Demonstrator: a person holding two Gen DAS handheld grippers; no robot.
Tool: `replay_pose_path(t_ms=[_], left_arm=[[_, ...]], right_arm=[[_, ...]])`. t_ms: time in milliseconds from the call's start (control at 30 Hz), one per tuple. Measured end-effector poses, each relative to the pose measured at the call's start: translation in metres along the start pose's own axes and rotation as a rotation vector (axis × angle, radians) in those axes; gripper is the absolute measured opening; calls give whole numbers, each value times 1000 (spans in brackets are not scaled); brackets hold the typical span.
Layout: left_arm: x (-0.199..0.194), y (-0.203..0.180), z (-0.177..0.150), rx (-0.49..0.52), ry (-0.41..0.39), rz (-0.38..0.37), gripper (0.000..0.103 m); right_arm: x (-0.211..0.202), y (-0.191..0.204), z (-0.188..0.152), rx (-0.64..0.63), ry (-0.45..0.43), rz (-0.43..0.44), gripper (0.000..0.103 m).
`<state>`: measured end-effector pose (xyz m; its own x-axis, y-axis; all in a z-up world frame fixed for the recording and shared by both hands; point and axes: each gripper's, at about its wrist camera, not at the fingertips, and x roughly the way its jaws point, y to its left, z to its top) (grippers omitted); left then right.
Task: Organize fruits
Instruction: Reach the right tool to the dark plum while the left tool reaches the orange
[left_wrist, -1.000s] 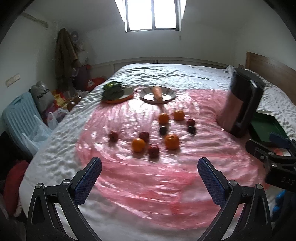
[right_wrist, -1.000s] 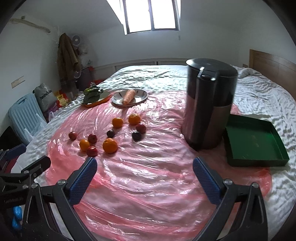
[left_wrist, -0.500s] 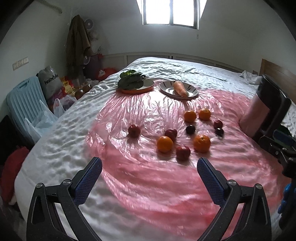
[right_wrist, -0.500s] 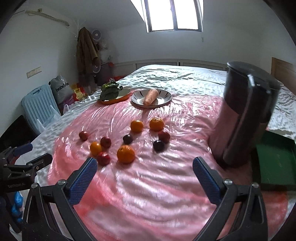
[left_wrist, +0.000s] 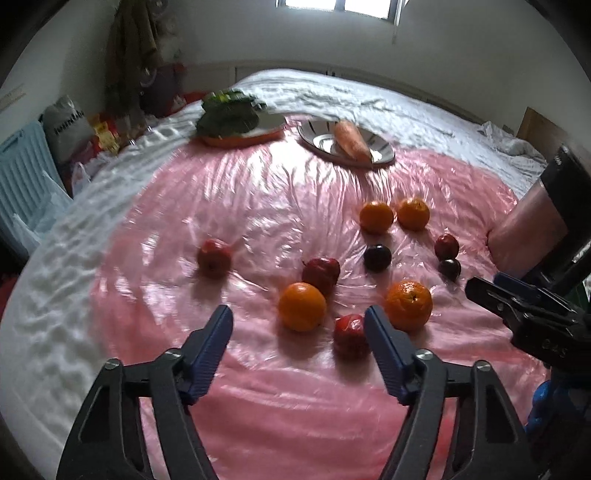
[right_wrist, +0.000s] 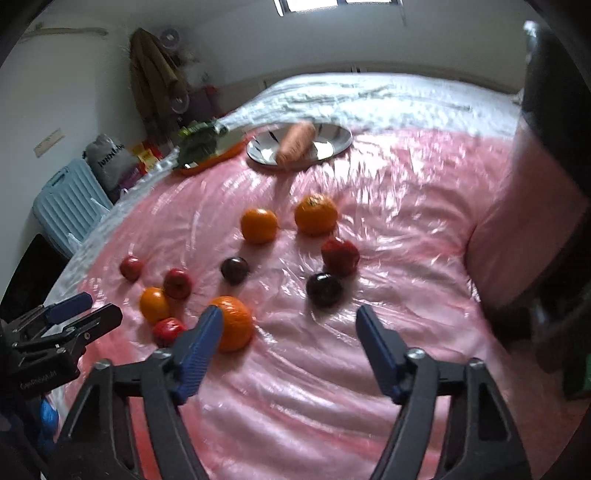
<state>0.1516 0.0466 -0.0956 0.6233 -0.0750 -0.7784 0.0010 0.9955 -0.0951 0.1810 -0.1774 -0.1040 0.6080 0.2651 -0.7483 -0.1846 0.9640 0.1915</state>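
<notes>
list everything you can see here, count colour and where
oranges: four, orange, on the pink sheet
red fruits: four, red, among the oranges
dark plums: two, near-black, mid cluster
carrot: one, orange, on the silver plate
leafy greens: one bunch, green, on the orange-rimmed plate
pink sheet: one, over the white bed
bin: one, dark, right side
suitcase: one, pale blue, beside the bed
left gripper: jaws just closing partway, nothing gripped
right gripper: jaws open, empty

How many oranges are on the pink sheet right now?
4. Two sit side by side at the back, one left of the other. Two lie near the front: one on the left, one on the right. None looks hidden.
</notes>
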Motion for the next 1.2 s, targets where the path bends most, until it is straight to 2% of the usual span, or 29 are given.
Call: replay_pose_path(t_ms=[167,333,433,500,633,867,1100,1200], left_arm=[[22,-1,10,-11,67,3,63],[38,4,16,-32,118,-5,60],[47,6,17,-40,143,-19,55],[52,6,18,-41,155,-25,54],[61,6,17,-39,179,-36,51],[69,8,14,-28,203,-34,46],[71,8,10,4,199,-22,34],[69,9,8,21,192,-27,34]], right_arm=[[23,-11,15,48,57,-33,103],[40,-14,25,64,105,-51,85],[47,-15,30,62,120,-66,81],[50,-16,31,63,134,-69,72],[60,-16,29,54,174,-80,66],[68,-17,26,42,199,-84,65],[69,-21,24,46,201,-67,59],[69,-24,23,66,197,-47,55]])
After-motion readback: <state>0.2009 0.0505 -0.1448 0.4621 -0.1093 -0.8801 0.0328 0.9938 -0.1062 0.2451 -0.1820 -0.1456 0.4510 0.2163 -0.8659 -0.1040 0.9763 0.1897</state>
